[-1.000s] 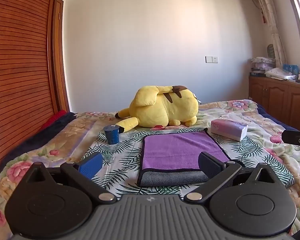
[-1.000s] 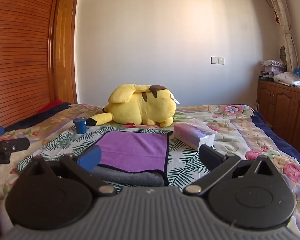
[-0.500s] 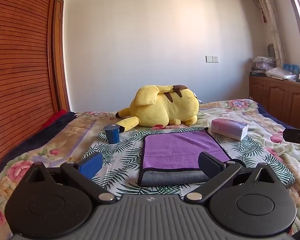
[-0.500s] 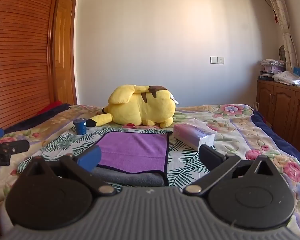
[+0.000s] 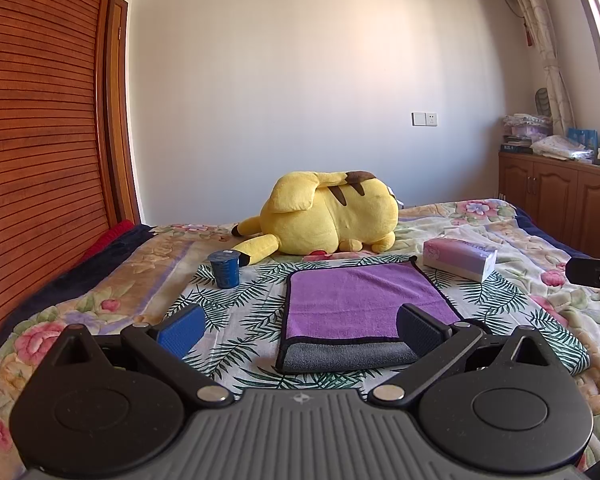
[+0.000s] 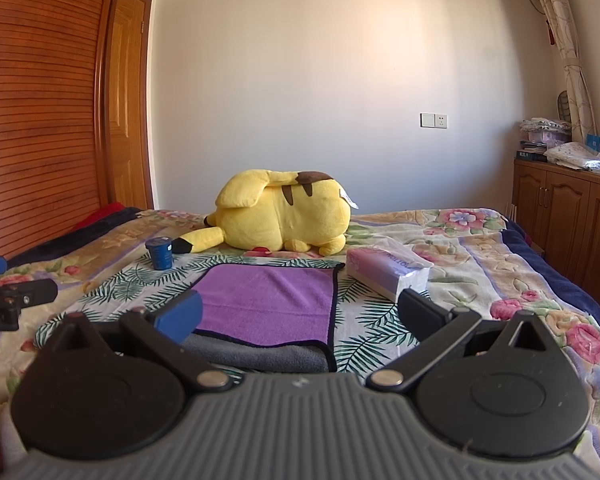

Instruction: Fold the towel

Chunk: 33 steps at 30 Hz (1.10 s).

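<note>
A purple towel (image 5: 360, 300) with a grey underside and dark edging lies folded flat on the leaf-print cloth of the bed; it also shows in the right wrist view (image 6: 268, 304). Its grey folded edge faces me. My left gripper (image 5: 300, 330) is open and empty, held just short of the towel's near edge. My right gripper (image 6: 300, 316) is open and empty, also just short of the near edge, a little to the right. Each gripper's tip shows at the edge of the other's view.
A yellow plush toy (image 5: 328, 212) lies behind the towel. A blue cup (image 5: 225, 268) stands at the left, a pink tissue pack (image 5: 460, 258) at the right. A wooden wardrobe (image 5: 40, 140) flanks the bed's left, wooden cabinets (image 6: 568, 208) its right.
Both views have shifted very slightly; the towel and the other objects have not moved. Both grippers stay open.
</note>
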{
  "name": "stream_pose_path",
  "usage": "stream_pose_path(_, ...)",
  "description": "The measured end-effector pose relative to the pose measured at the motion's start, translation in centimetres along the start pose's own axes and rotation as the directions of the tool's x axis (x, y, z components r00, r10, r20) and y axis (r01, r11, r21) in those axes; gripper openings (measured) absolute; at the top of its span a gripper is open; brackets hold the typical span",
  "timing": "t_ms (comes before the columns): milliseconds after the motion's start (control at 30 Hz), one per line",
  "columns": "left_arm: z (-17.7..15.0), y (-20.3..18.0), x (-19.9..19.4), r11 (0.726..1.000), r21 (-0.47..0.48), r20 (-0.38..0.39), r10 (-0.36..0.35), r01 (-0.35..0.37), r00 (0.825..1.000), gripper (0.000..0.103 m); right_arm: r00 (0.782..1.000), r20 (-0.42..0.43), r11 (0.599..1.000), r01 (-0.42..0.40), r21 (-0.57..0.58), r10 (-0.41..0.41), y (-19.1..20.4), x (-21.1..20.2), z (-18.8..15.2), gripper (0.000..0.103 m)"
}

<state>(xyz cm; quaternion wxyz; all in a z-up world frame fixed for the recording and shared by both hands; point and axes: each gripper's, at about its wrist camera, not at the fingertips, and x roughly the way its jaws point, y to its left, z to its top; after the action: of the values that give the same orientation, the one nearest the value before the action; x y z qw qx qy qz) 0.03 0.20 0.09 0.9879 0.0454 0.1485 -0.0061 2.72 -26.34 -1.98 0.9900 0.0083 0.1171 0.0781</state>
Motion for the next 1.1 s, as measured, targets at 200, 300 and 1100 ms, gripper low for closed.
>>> stream_pose_path(200, -0.04, -0.01, 0.15, 1.000, 0.005, 0.001, 0.001, -0.001, 1.000, 0.087, 1.000, 0.000, 1.000, 0.000, 0.000, 0.000, -0.04, -0.02, -0.01, 0.103)
stream_pose_path(300, -0.03, 0.01, 0.15, 1.000, 0.005, 0.001, 0.001, -0.001, 1.000, 0.087, 1.000, 0.000, 1.000, 0.000, 0.001, 0.000, -0.15, -0.02, 0.02, 0.103)
stream_pose_path(1100, -0.08, -0.08, 0.14, 1.000, 0.008, 0.003, 0.003, -0.003, 1.000, 0.087, 1.000, -0.002, 1.000, 0.001, 0.002, -0.001, -0.25, 0.11, 0.07, 0.103)
